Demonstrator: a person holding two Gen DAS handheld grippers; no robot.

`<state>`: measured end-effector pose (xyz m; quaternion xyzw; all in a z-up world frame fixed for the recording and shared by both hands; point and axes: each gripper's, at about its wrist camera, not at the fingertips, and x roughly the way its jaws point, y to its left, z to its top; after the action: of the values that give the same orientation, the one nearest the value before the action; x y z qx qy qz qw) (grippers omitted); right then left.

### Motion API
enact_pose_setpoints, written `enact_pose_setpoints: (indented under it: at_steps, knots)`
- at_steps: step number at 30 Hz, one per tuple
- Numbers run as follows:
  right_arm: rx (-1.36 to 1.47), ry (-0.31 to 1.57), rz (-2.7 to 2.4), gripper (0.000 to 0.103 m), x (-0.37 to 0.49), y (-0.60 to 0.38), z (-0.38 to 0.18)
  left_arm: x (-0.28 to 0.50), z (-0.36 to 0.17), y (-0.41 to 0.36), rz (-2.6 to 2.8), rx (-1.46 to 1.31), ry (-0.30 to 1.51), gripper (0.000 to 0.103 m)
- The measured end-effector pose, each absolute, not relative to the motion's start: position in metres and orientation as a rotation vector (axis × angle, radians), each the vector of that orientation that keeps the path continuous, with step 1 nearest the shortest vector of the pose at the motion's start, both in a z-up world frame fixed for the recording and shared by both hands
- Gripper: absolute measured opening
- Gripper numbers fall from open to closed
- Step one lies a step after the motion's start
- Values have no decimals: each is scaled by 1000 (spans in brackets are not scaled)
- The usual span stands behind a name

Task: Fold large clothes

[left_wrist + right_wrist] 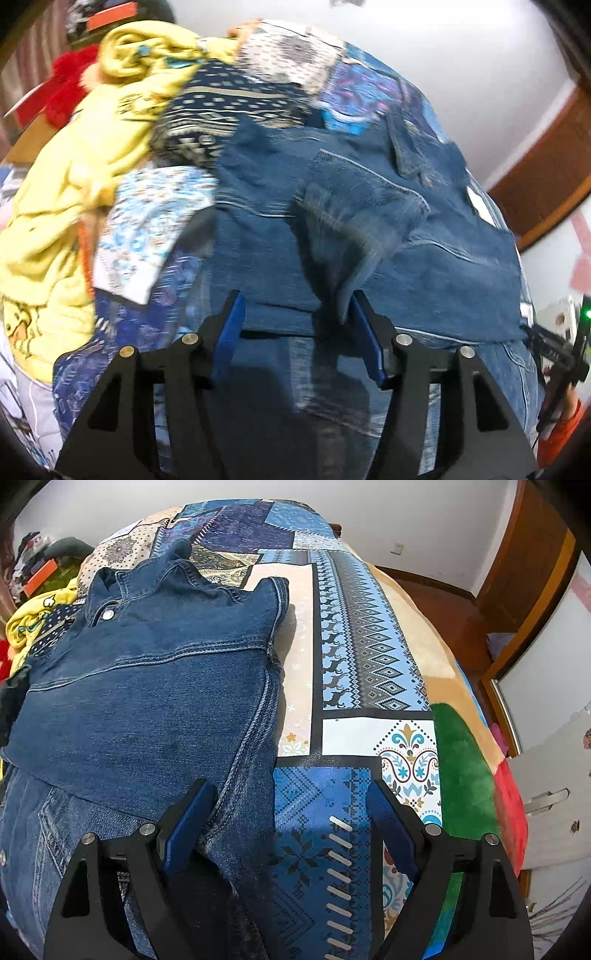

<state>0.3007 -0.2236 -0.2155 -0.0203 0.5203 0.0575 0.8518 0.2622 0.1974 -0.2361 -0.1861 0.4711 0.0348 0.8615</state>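
Note:
A blue denim jacket (424,236) lies spread on a patchwork bedspread (351,627). In the left wrist view my left gripper (297,299) hovers over the denim with its blue pads apart. A blurred loose flap of denim (351,229) hangs against the right pad (364,332), unpinched. In the right wrist view the jacket (147,701) is folded over itself, collar at the far end. My right gripper (288,790) stands open across the jacket's right edge, one finger above denim and the other above the bedspread.
A yellow garment (74,184), a dark patterned cloth (207,110) and something red (66,85) are piled left of the jacket. A plush green, tan and red blanket (461,757) hangs along the bed's right side. Wooden furniture (535,572) and a white cabinet (554,775) stand beyond.

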Motion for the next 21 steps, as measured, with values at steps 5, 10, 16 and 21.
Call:
enact_pose_setpoints:
  at_steps: [5, 10, 16, 21]
  knots:
    - [-44, 1096, 114, 83, 300, -223, -216, 247, -251, 224, 222, -363, 1023, 58]
    - [-32, 1103, 114, 84, 301, -222, -216, 241, -253, 230, 223, -312, 1066, 58]
    - [-48, 1120, 167, 84, 310, -217, -208, 265, -216, 226, 174, -242, 1001, 60]
    - [-19, 1090, 240, 84, 327, -213, -193, 303, -199, 233, 119, -236, 974, 68]
